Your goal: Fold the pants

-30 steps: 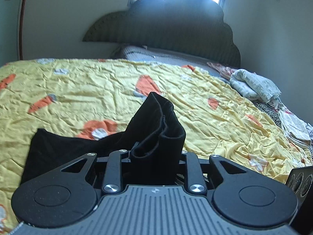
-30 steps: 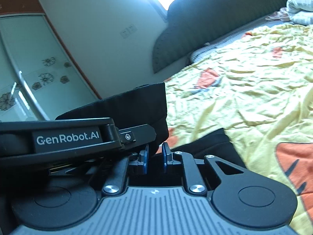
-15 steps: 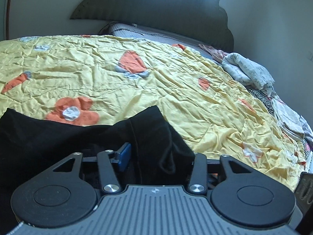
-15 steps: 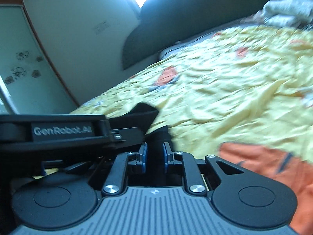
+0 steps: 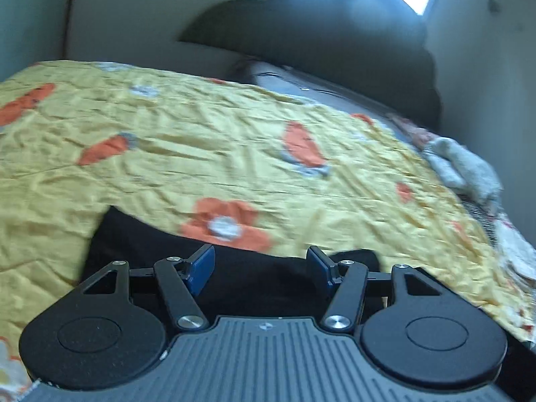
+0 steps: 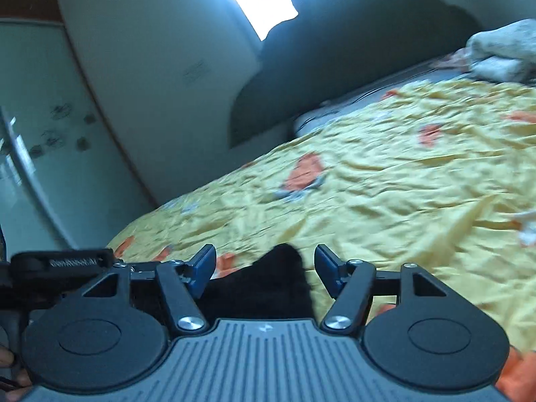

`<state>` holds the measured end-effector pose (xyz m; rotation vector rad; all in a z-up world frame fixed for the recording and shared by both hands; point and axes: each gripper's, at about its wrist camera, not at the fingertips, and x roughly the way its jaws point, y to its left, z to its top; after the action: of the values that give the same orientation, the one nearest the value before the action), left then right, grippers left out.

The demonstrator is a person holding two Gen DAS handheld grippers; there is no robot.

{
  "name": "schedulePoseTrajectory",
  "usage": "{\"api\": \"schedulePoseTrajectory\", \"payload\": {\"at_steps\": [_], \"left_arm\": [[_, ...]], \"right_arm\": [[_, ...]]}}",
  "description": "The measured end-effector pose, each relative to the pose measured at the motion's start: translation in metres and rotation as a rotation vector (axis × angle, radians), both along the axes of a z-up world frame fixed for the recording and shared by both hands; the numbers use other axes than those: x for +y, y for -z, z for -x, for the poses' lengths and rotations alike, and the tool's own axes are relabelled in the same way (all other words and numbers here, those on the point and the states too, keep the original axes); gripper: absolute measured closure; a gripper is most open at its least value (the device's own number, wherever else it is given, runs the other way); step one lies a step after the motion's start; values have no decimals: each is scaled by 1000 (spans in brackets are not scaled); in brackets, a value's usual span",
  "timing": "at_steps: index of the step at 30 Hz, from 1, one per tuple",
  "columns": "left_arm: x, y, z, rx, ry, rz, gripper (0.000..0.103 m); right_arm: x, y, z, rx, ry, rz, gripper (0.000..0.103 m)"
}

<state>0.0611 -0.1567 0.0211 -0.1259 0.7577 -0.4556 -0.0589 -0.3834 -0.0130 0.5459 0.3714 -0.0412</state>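
1. The left tool (image 5: 261, 266) has just been opening; its blue pads (image 5: 201, 268) stand apart, clear of the cloth.
2. The right tool (image 6: 264, 268) has just been opening too; a black peak rises between its pads, untouched.
3. The black pants (image 5: 254, 281) lie at the frame's bottom on the yellow flowered bedspread (image 5: 234, 154).
4. The dark headboard (image 5: 335, 33) fills the upper right.

Both views motion-blurred, near part of black pants (image 5: 254, 284) hidden behind left gripper (image 5: 261, 264) body, pants' near edge likewise behind right gripper (image 6: 264, 264) body, lettering on neighbouring gripper's bar (image 6: 63, 261) illegible, hand (image 6: 8, 368) cut off by left edge, bedside clothing pile (image 5: 465, 167) indistinct.
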Motion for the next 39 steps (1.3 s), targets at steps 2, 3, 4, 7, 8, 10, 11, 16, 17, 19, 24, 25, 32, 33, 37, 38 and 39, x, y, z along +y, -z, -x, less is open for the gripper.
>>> {"api": "schedulePoseTrajectory", "payload": {"at_steps": [2,3,4,7,8,10,11,16,17,19,24,25,32,33,37,38,39], "left_arm": [[12,9,-10,14,-53,-53,40],[17,13,-13,24,-71,-71,40],[21,17,-16,33,-81,-85,40],[26,26,-19,43,-94,-127,40],[26,29,-16,35,-96,-143,40],[21,31,-14,10,-95,-177,40],[18,33,-13,1,-96,-191,40],[12,37,-12,-13,-101,-222,39],[13,37,-12,-14,-100,-222,38],[13,36,-12,-11,-99,-221,37],[13,37,-11,-15,-97,-226,37],[12,37,-11,-17,-97,-228,36],[12,37,-8,-24,-101,-236,35],[12,37,-7,-27,-100,-238,35],[14,34,-1,-35,-93,-247,35],[15,33,1,-36,-92,-248,35],[16,33,4,-34,-92,-250,34]], "right_arm": [[3,5,-23,55,-42,19,38],[4,8,-33,82,-64,24,40],[4,12,-41,100,-90,20,44],[8,20,-56,149,-131,51,75],[9,21,-57,157,-135,84,83],[10,19,-57,158,-119,130,87],[11,18,-57,161,-94,157,88],[19,19,-64,182,-65,262,88],[20,19,-62,181,-54,259,87],[20,16,-54,174,-1,256,87],[40,-5,-20,90,-41,291,87],[46,-8,-14,76,-76,295,87],[60,8,-19,180,-137,358,87],[57,12,-22,186,-121,360,87],[46,14,-21,189,-85,323,85],[48,12,-18,184,-75,338,85],[50,10,-15,176,-71,347,85]]}}
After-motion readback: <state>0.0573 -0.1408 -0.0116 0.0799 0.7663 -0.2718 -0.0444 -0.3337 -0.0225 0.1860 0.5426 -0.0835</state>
